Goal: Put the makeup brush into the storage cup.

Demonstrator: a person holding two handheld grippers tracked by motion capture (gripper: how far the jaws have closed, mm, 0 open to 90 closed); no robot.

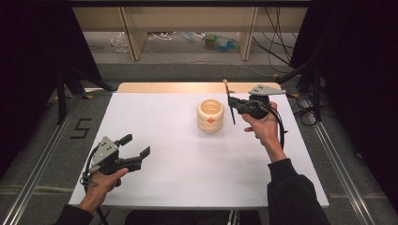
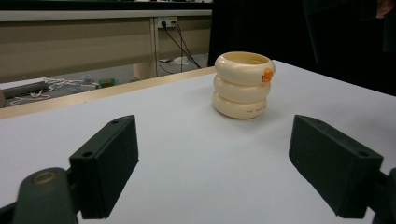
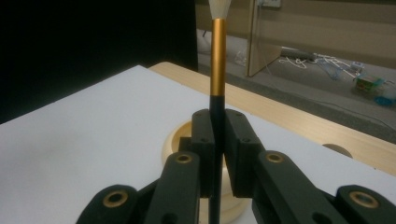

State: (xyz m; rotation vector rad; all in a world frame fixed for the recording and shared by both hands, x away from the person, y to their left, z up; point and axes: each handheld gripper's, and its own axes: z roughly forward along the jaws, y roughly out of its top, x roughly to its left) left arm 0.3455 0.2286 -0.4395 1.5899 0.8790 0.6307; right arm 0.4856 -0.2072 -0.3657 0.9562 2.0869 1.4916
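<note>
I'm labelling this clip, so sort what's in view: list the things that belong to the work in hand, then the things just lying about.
In the job:
- brush, clamped upright in the right gripper
- cream ringed holder, beside it on the table
- left gripper, open, idle

Lying about:
- cables on the floor
- bottles under the bench

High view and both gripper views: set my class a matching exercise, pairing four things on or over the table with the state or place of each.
Things:
1. left gripper
2. right gripper
3. brush
4. cream ringed holder

States or places:
A. stands upright on the white table, nothing touching it
B. jaws wide apart, nothing between them
C. jaws shut on a thin handle
D. held upright, gold band above the jaws

Pairs: 1-B, 2-C, 3-D, 4-A
</note>
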